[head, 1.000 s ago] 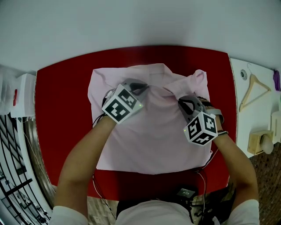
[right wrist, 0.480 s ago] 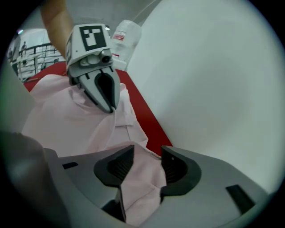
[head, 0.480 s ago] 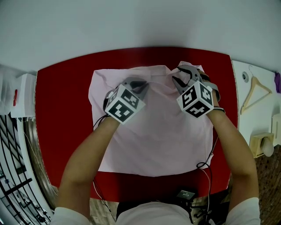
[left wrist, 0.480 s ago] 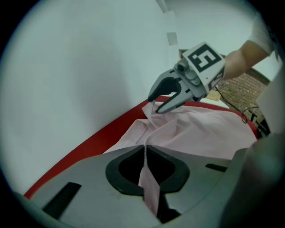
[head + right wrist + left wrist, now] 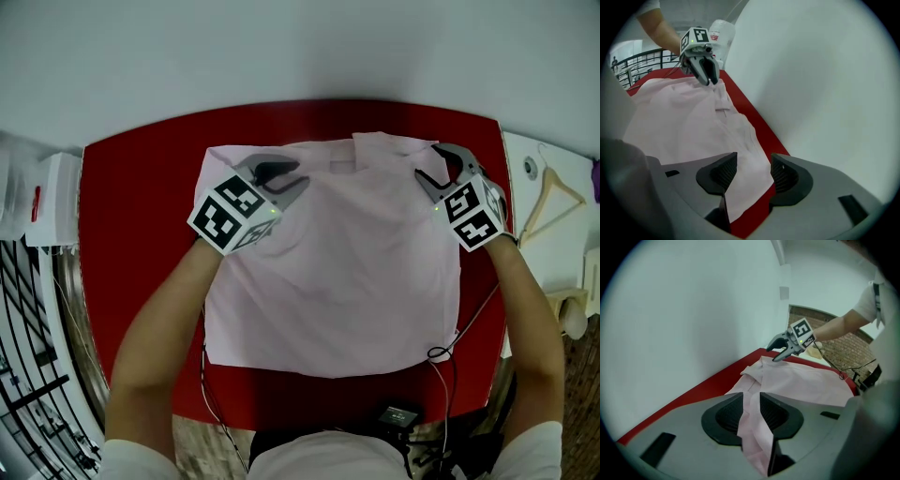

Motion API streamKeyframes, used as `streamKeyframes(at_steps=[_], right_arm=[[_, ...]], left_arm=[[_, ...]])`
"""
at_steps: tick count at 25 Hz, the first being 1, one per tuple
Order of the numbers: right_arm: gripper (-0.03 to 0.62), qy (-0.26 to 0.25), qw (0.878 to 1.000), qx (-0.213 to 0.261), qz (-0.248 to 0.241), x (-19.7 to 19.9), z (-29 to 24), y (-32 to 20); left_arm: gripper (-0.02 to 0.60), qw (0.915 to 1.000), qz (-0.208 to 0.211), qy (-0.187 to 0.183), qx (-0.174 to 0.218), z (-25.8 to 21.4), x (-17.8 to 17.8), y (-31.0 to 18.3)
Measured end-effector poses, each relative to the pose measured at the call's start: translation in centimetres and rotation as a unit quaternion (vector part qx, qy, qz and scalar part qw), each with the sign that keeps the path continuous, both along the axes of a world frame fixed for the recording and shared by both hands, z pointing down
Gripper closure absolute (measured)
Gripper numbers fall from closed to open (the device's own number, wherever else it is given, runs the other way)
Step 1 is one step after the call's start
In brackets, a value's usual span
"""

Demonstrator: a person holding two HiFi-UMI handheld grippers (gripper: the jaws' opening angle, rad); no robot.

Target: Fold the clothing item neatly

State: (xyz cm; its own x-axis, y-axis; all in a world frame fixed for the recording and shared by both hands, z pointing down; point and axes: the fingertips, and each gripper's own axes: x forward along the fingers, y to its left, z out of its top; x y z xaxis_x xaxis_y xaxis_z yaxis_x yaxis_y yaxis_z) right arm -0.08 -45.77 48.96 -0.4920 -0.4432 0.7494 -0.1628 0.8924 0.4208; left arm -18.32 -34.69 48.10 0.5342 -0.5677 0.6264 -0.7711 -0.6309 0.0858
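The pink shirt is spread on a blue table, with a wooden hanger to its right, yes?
No: the head view shows a red table, not blue. The pink shirt is spread on it, wooden hanger to its right.

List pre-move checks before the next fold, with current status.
1. shirt spread flat on the red table: ok, slight wrinkles at the collar end.
2. left gripper free of cloth: not ok; its jaws have just been opening, but a fold sits between them.
3. right gripper free of cloth: ok; its jaws have just been opening, now wide, pads off the shirt edge below them.
4. Whole shirt on the table: ok.
5. cable by the near right corner clear of the hem: cannot tell.
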Motion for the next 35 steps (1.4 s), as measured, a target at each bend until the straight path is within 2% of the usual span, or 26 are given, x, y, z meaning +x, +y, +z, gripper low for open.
streamKeyframes(at_steps=[4,6,8,11,13,15,16,17,18,19,21,23,27,28,29,30,32,35], right_arm=[[0.367,0.037,0.999,-0.020,-0.020,1.1,1.7,0.3],[0.367,0.046,0.998,-0.031,-0.035,0.5,2.2,0.5],[0.367,0.052,0.997,-0.042,-0.041,0.1,2.4,0.5],[0.367,0.067,0.995,-0.064,-0.035,0.2,3.4,0.2],[0.368,0.074,0.993,-0.084,-0.023,0.5,4.2,0.1],[0.377,0.074,0.992,-0.103,-0.010,0.8,4.7,0.2],[0.405,0.076,0.991,-0.108,-0.007,0.9,4.7,0.3],[0.483,0.082,0.991,-0.107,-0.009,1.0,4.6,0.3],[0.568,0.090,0.991,-0.101,-0.014,1.2,4.6,0.3],[0.568,0.097,0.991,-0.095,-0.019,1.4,4.5,0.3],[0.571,0.096,0.991,-0.087,-0.016,1.7,4.3,0.1],[0.574,0.086,0.993,-0.082,-0.001,2.2,4.0,-0.3],[0.574,0.071,0.994,-0.075,0.039,3.7,3.5,-1.4],[0.576,0.067,0.994,-0.075,0.052,4.1,3.4,-1.7],[0.574,0.063,0.993,-0.075,0.065,4.6,3.3,-2.1],[0.576,0.059,0.992,-0.075,0.078,5.1,3.3,-2.5],[0.576,0.053,0.991,-0.074,0.101,6.2,3.2,-3.1],[0.576,0.049,0.988,-0.074,0.129,7.9,3.5,-3.5]], left_arm=[[0.480,0.9995,0.028,0.016,-0.002,-1.4,-2.0,1.1],[0.480,0.9986,0.053,-0.007,-0.004,-1.4,-3.8,2.2],[0.480,0.9955,0.072,-0.060,-0.015,-0.3,-6.7,3.6],[0.480,0.9866,0.079,-0.137,-0.041,2.1,-11.3,5.4],[0.480,0.9758,0.093,-0.191,-0.051,3.7,-13.3,6.2],[0.480,0.9599,0.111,-0.254,-0.044,4.9,-14.6,6.2],[0.480,0.9531,0.116,-0.277,-0.038,5.2,-14.9,6.0],[0.480,0.9499,0.113,-0.289,-0.035,5.5,-15.1,5.6],[0.480,0.9516,0.101,-0.288,-0.038,5.7,-15.4,5.3],[0.480,0.9577,0.077,-0.273,-0.049,5.8,-15.7,5.0],[0.480,0.9727,0.010,-0.216,-0.084,6.2,-16.6,4.8],[0.479,0.9784,-0.046,-0.165,-0.117,6.8,-17.6,5.1],[0.476,0.9747,-0.115,-0.129,-0.141,7.4,-19.1,5.5],[0.477,0.9730,-0.125,-0.130,-0.144,7.4,-19.3,5.6],[0.509,0.9714,-0.129,-0.136,-0.145,7.5,-19.5,5.6],[0.572,0.9695,-0.133,-0.146,-0.145,7.5,-19.7,5.5],[0.575,0.9657,-0.149,-0.158,-0.143,7.5,-20.3,5.4],[0.577,0.9591,-0.194,-0.149,-0.143,7.3,-21.6,5.5]])
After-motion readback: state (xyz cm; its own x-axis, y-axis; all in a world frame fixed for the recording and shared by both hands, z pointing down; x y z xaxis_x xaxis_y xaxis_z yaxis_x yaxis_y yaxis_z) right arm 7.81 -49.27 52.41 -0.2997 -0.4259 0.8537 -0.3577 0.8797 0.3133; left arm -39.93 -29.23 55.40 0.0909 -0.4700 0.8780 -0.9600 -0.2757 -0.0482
